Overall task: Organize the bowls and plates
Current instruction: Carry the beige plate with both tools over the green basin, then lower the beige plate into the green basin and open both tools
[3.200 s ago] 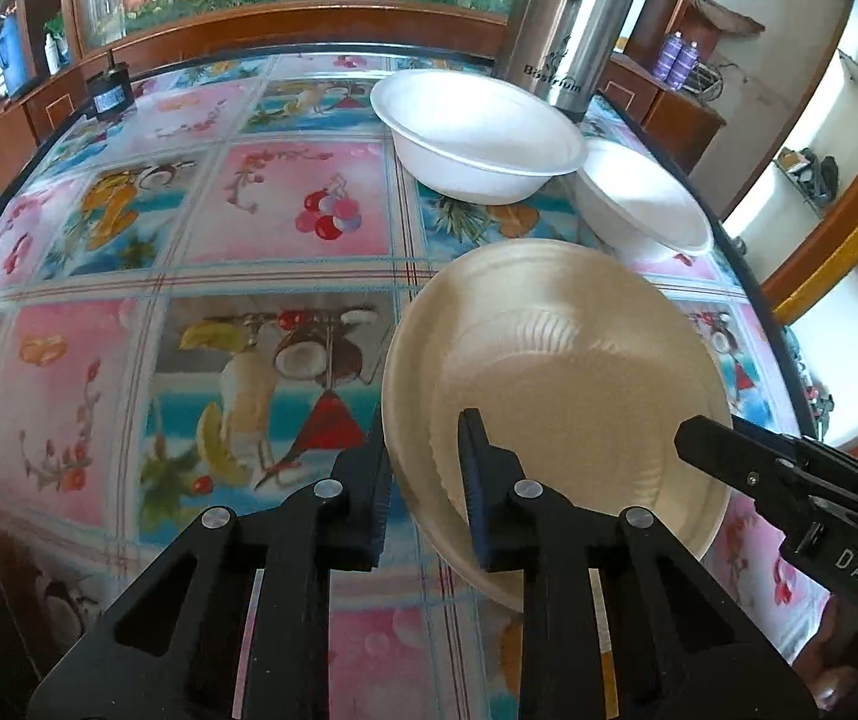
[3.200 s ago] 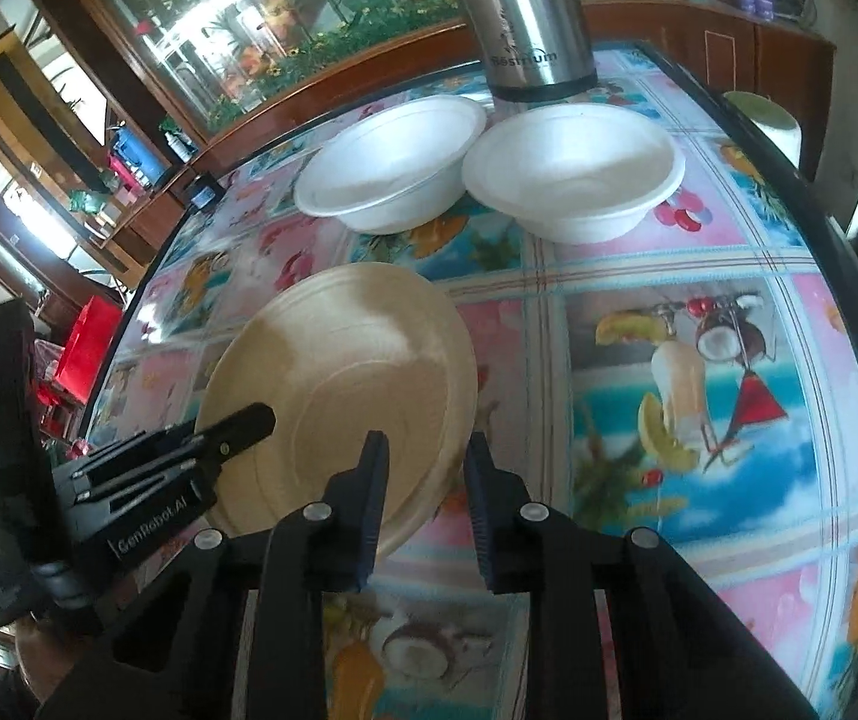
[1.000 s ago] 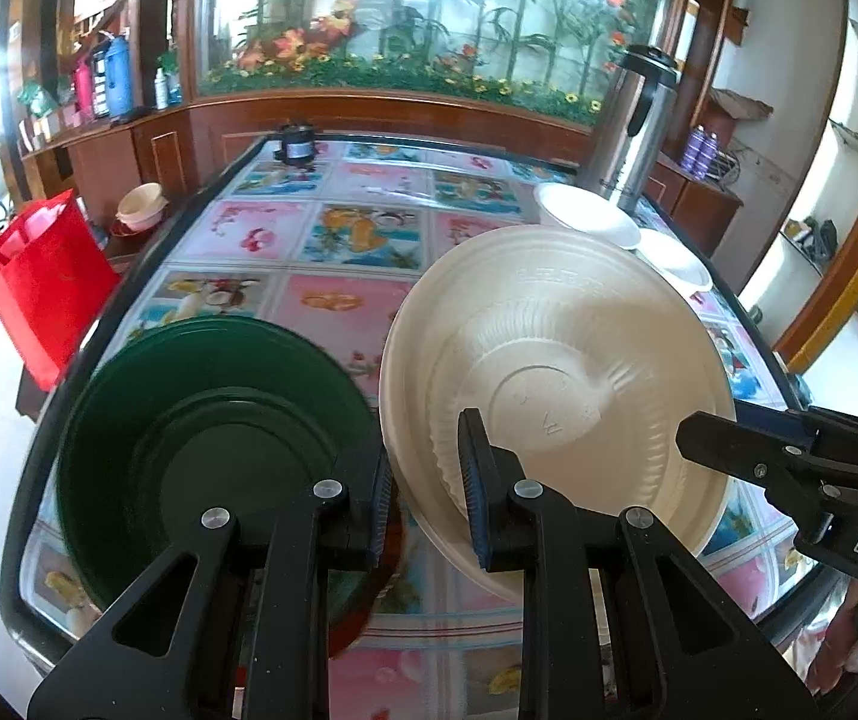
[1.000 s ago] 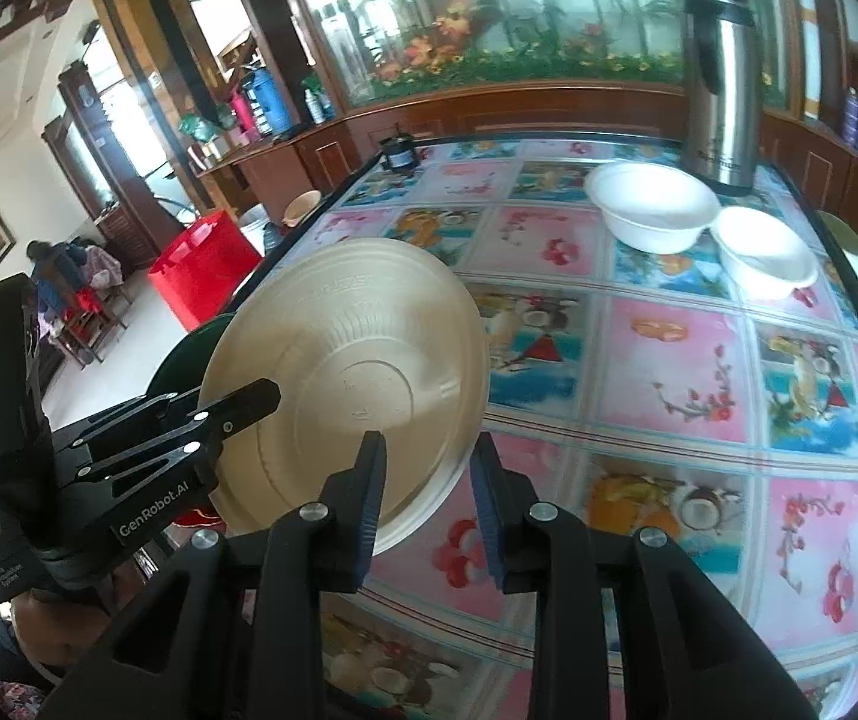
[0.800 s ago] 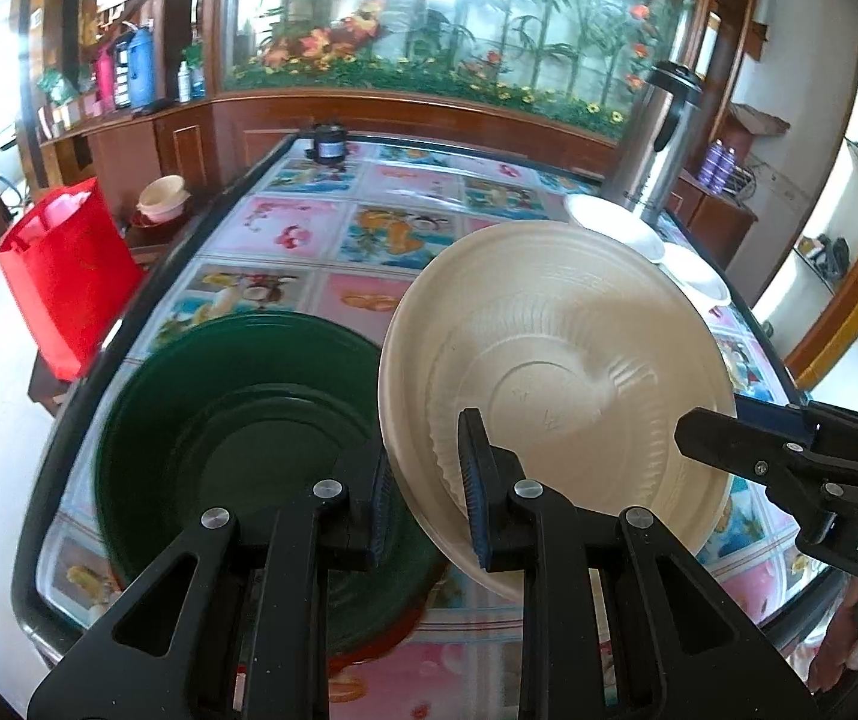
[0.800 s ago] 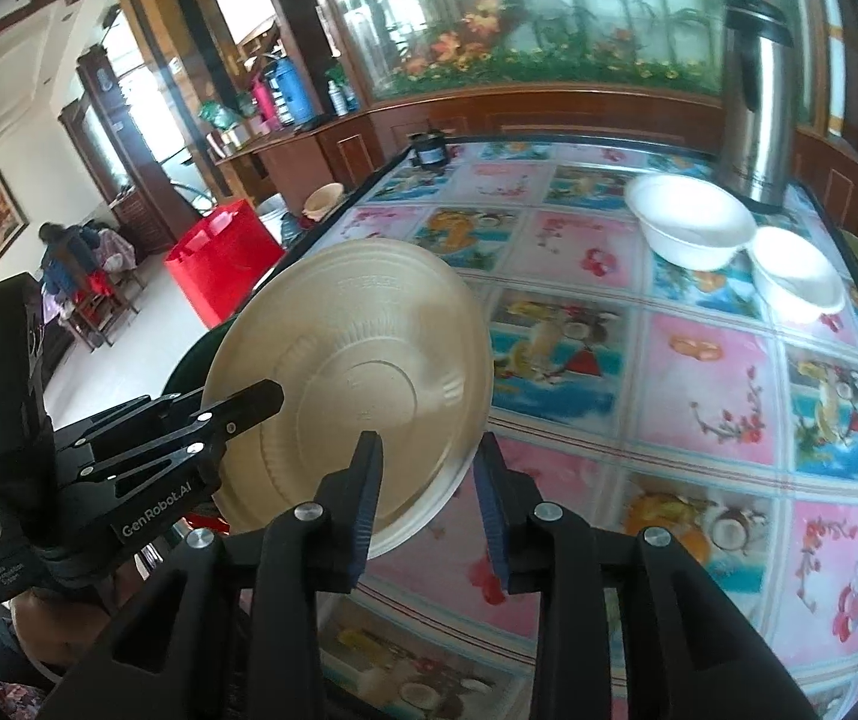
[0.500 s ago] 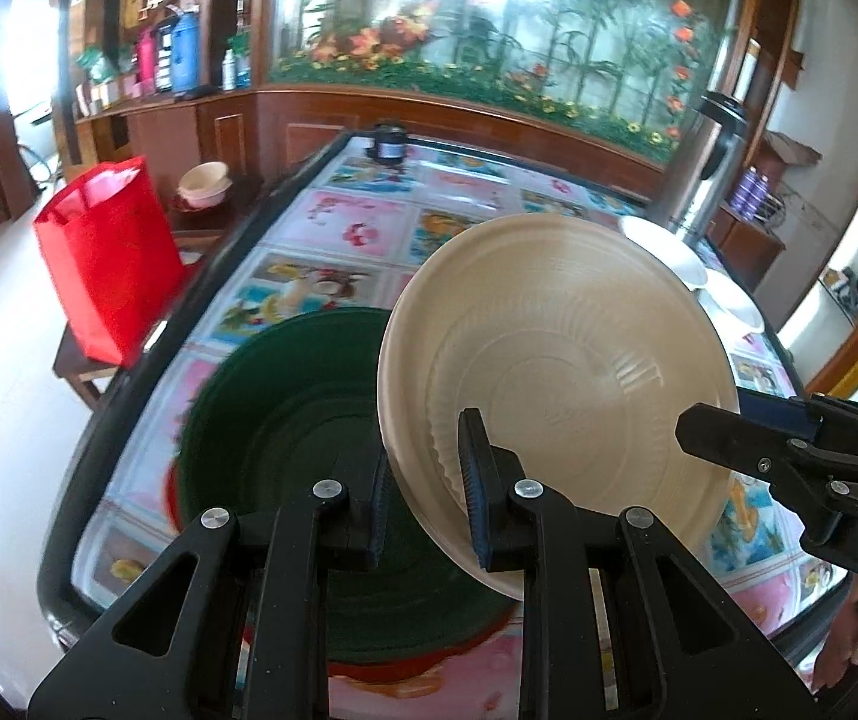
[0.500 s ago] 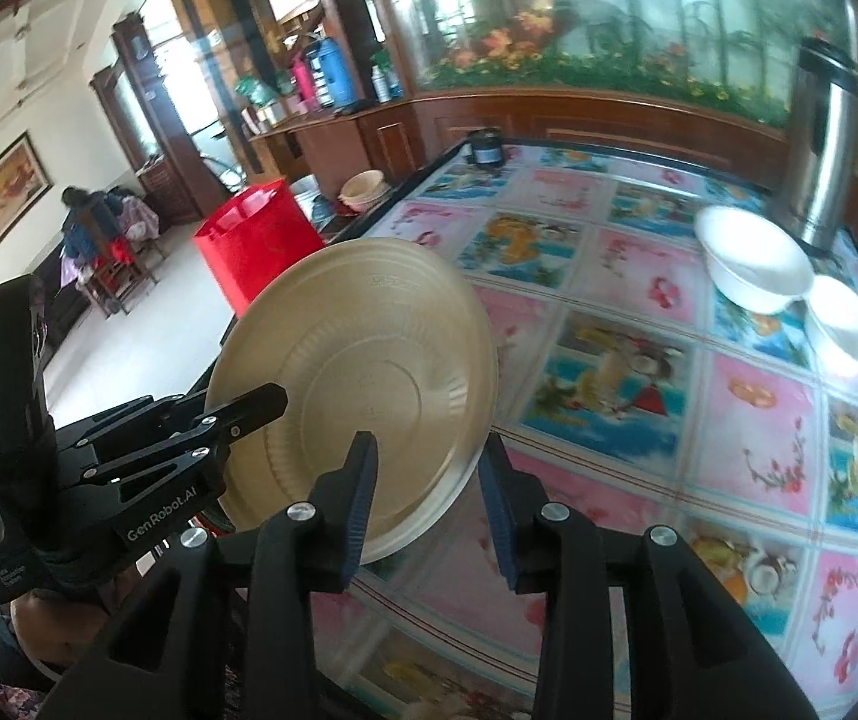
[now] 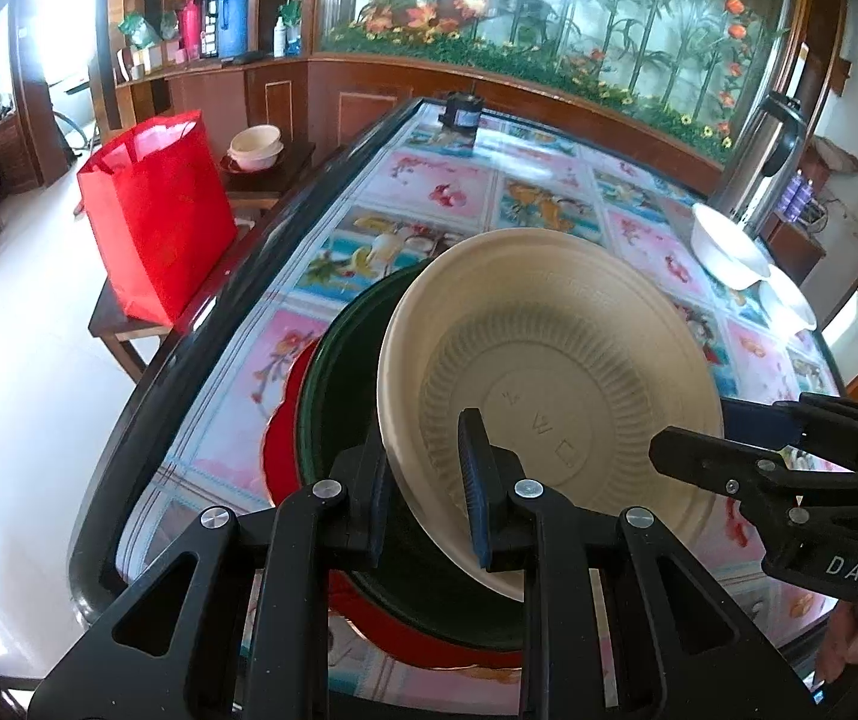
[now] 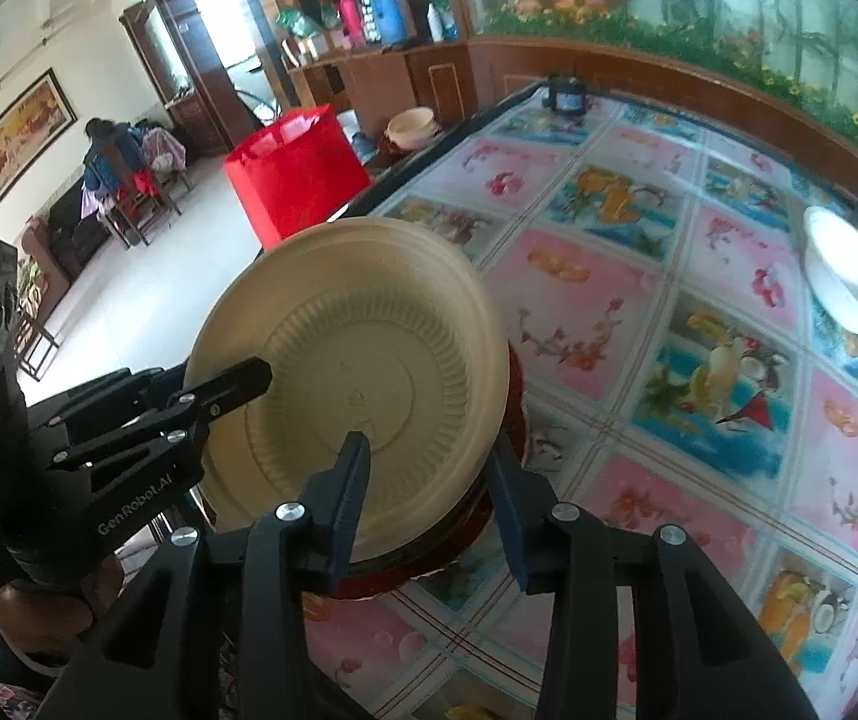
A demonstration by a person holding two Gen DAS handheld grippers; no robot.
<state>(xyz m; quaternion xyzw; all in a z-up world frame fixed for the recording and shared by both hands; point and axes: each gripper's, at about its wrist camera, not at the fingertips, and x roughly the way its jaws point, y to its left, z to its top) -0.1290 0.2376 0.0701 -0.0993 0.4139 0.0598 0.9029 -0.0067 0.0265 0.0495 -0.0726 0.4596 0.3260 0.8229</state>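
Note:
A beige paper plate (image 9: 549,372) is tilted over a dark green plate (image 9: 339,396) that rests on a red plate (image 9: 285,450) near the table's near left corner. My left gripper (image 9: 423,480) is shut on the beige plate's near rim. My right gripper (image 10: 429,480) has its jaws spread apart around the plate's (image 10: 357,396) right rim, no longer pinching it. Each gripper shows in the other's view: the right one (image 9: 729,474), the left one (image 10: 213,396). Two white bowls (image 9: 729,246) sit far right by a steel flask.
The table (image 10: 639,312) has a fruit-patterned cloth and a dark rim. A steel thermos (image 9: 759,150) stands at the far right. A red bag (image 9: 153,216) and stacked bowls (image 9: 255,144) sit on a bench left of the table.
Both grippers carried the beige plate left and down over the green plate. My right gripper's jaws have opened wider off the rim. The left grip is unchanged.

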